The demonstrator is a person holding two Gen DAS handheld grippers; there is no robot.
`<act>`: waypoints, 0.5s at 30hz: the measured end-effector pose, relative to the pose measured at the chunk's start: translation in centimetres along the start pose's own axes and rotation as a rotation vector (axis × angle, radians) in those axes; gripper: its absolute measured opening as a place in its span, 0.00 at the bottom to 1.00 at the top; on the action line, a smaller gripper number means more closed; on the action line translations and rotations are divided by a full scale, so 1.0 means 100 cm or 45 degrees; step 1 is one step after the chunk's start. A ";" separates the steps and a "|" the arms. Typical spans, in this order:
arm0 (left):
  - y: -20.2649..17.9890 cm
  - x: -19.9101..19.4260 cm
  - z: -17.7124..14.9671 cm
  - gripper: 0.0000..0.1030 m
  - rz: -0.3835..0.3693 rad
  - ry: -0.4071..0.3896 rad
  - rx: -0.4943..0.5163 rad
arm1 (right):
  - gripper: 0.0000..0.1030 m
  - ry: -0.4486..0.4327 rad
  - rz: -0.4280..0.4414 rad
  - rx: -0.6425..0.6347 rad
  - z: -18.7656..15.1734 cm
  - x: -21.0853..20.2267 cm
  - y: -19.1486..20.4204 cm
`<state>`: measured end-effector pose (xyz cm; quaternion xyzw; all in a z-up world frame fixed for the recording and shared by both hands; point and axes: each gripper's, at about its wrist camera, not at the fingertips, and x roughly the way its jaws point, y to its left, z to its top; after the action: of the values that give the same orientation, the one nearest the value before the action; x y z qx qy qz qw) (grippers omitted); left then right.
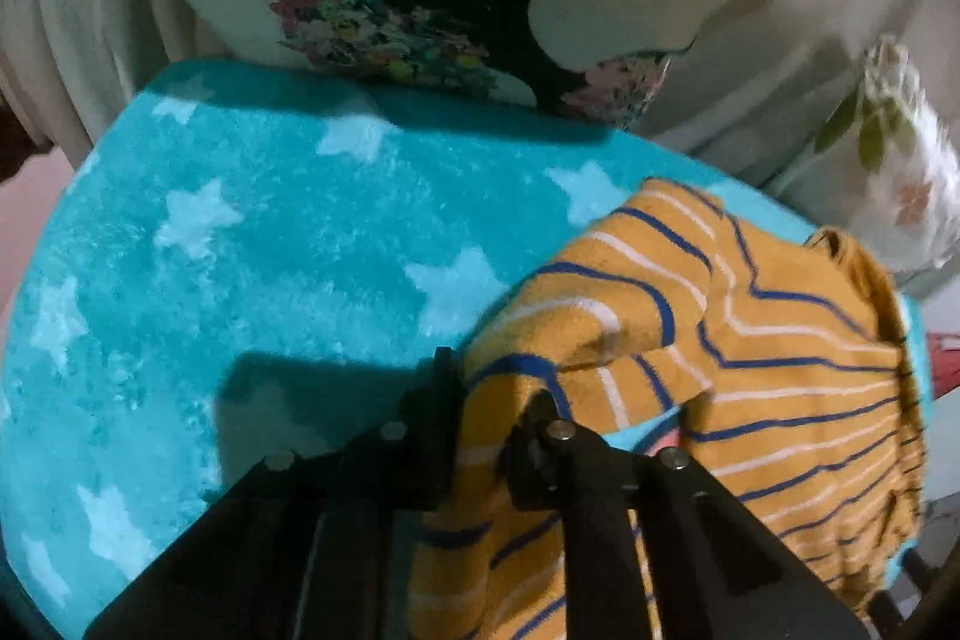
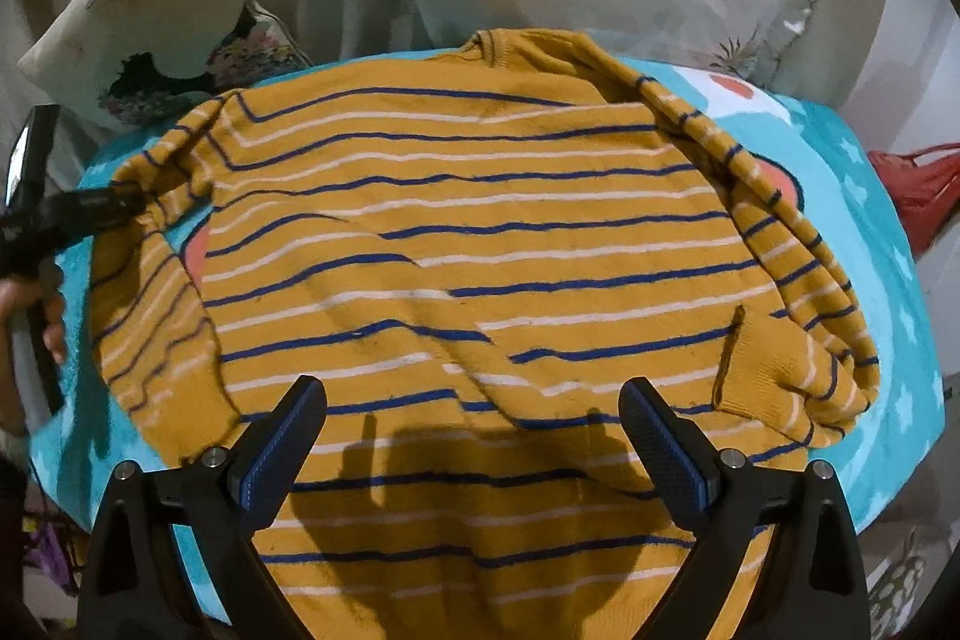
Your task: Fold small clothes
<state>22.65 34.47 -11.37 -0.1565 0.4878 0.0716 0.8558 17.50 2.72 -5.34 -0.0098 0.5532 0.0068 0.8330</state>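
Left wrist: left gripper [image 1: 489, 400] jaws clamp striped sweater [image 1: 750, 340]; right gripper [image 2: 471, 418] jaws apart.

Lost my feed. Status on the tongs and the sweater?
Left tongs shut on the striped sweater sleeve. Right tongs open above the hem. Sweater on the teal star blanket. Nothing in the way.

The sweater [image 2: 480, 244] is mustard yellow with thin blue and white stripes — the blanket [image 1: 240, 232] beneath is turquoise, dotted with pale stars.
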 end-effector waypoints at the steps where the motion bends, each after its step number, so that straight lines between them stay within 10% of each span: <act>1: 0.001 -0.004 -0.001 0.23 -0.005 -0.012 0.001 | 0.97 0.001 -0.004 0.005 0.001 0.001 -0.003; 4: 0.002 -0.020 -0.017 0.49 -0.022 -0.033 -0.021 | 0.97 -0.016 -0.028 0.049 0.007 0.004 -0.019; 15: -0.019 -0.066 -0.100 0.57 -0.042 0.040 -0.264 | 0.97 -0.195 -0.173 -0.136 0.132 0.059 -0.096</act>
<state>11.65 29.51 -10.08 -0.2535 0.4886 0.1051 0.8282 32.15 -6.58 -5.63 -0.0912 0.4849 -0.0195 0.8696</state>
